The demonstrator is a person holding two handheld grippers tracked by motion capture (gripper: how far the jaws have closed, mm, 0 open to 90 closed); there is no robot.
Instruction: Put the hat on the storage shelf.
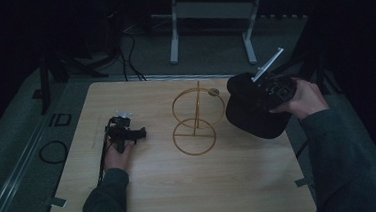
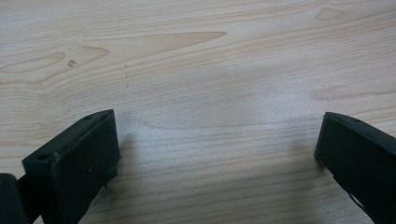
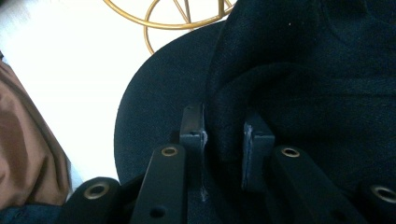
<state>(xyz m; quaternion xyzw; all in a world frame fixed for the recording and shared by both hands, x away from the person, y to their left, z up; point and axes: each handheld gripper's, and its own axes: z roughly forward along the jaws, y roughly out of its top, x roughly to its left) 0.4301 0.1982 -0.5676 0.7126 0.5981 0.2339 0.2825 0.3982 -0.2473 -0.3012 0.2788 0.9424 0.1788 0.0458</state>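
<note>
A black hat [image 1: 249,111] hangs above the right side of the wooden table [image 1: 181,186], held by my right gripper [image 1: 270,96]. In the right gripper view its jaws pinch a fold of the black hat [image 3: 299,70], and the gripper [image 3: 224,140] is shut on that cloth. A gold wire stand [image 1: 197,118] with a round base and an upright ring stands at the table's middle, just left of the hat; part of the gold wire stand [image 3: 173,14] shows at the top of the right gripper view. My left gripper [image 1: 128,135] rests on the table's left side, and its jaws [image 2: 217,149] stand wide open over bare wood.
A small round object [image 1: 214,91] lies behind the stand. A white frame with two legs [image 1: 210,29] stands on the floor beyond the table. Cables [image 1: 54,150] lie on the floor at the left. A brown cloth-like shape [image 3: 28,140] shows at the left of the right gripper view.
</note>
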